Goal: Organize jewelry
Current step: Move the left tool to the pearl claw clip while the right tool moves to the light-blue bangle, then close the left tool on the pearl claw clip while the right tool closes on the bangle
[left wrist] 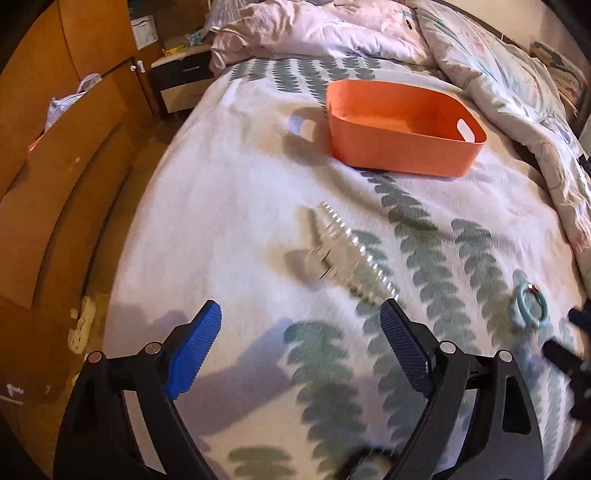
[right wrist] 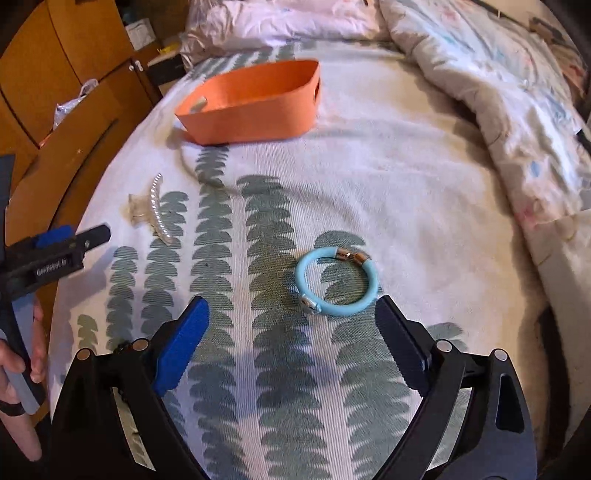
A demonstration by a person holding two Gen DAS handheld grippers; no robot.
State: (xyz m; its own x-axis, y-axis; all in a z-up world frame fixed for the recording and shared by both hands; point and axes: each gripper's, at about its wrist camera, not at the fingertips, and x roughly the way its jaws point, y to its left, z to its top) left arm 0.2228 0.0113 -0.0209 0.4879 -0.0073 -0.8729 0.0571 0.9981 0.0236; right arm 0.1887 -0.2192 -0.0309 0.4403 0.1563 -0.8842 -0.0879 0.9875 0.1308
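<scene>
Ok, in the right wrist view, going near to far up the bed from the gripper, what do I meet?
Right gripper, jaws open and empty → blue bracelet lying flat on the bedspread → orange basket → rumpled quilt at the far end.

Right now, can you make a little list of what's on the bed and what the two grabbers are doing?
bin: orange bin, looks empty, sits on the bedspread
hair clip: clear, pearly hair clip, lying loose
bracelet: light blue bracelet, lying flat
left gripper: open, empty, near the hair clip
right gripper: open, empty, near the bracelet
</scene>
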